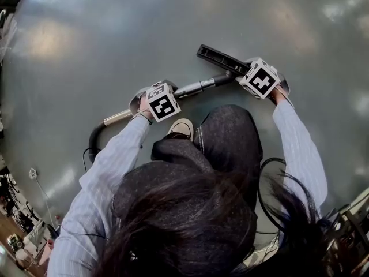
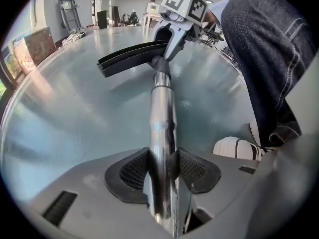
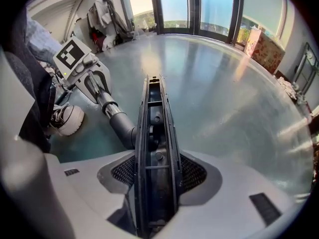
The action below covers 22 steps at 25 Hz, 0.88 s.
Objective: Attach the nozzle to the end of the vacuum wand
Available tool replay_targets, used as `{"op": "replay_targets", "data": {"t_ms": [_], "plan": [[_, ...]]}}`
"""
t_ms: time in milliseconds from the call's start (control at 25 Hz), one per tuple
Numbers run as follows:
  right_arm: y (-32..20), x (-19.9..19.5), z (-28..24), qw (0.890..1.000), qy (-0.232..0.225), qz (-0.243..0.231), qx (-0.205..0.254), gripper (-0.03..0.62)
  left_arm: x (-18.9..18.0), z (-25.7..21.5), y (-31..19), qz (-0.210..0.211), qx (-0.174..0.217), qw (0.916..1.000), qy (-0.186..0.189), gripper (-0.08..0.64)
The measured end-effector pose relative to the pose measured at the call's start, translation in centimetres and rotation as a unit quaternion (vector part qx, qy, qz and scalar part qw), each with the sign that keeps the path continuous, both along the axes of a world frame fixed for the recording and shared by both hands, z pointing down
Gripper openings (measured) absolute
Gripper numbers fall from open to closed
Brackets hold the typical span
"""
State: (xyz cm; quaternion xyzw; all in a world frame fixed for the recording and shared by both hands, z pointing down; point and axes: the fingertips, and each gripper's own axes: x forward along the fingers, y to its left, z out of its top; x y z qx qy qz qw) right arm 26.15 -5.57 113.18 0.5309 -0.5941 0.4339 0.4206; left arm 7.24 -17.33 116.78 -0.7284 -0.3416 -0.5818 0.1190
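- The grey floor [image 1: 115, 33] is glossy and reflects the lights.
- A white sneaker [image 2: 237, 148] stands on it, under a leg in dark jeans [image 2: 264, 49].
- Tall glass doors [image 3: 199, 9] close the far side of the room, with a colourful box [image 3: 261, 46] near them.
- A treadmill-like machine [image 2: 70, 14] stands by the wall.
- A thin black cable [image 1: 265, 195] makes a loop on the floor.

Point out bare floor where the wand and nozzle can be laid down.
Wide bare floor lies beyond the nozzle and wand, toward the picture's top, and left of the hose. It is crowded on the near side, around the person's shoe and knee.
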Motion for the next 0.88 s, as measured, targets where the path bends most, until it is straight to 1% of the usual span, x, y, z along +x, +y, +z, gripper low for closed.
{"op": "replay_targets", "data": {"t_ms": [80,200,280,360,520,560,680,720,800,880], "plan": [[-0.1,-0.1,0.2,1.000,-0.008,0.001,-0.008,0.225,0.1,0.3,-0.1,0.003,0.009,1.0000,-0.001,0.170],[-0.1,-0.7,0.3,1.000,-0.010,0.002,-0.005,0.225,0.3,0.4,-0.1,0.008,0.022,0.9997,-0.010,0.170],[-0.1,-0.9,0.4,1.000,-0.007,0.003,0.000,0.225,0.4,0.4,-0.1,0.018,0.032,0.9992,-0.016,0.170],[0.0,-0.7,0.5,1.000,0.003,0.001,0.004,0.225,0.4,0.4,-0.1,0.014,0.034,0.9992,-0.015,0.170],[0.1,0.0,1.0,0.999,0.038,-0.002,0.031,0.225,0.6,0.5,0.0,-0.038,0.014,0.9992,-0.007,0.172],[0.3,0.2,1.5,0.998,0.050,-0.002,0.029,0.226,0.6,0.5,-0.1,-0.046,0.003,0.9989,-0.003,0.172],[1.6,0.2,3.4,0.996,0.089,-0.019,-0.001,0.229,0.8,0.1,-0.4,-0.059,-0.033,0.9975,0.020,0.175],[1.9,0.3,3.4,0.995,0.097,-0.023,-0.003,0.229,0.8,0.0,-0.4,-0.063,-0.041,0.9968,0.026,0.175],[2.1,0.6,2.6,0.995,0.101,-0.018,0.008,0.227,0.7,0.1,-0.3,-0.065,-0.041,0.9966,0.028,0.176],[2.1,0.8,1.5,0.995,0.098,-0.011,0.023,0.229,0.7,-0.1,-0.6,-0.052,-0.019,0.9982,0.024,0.176]]}}
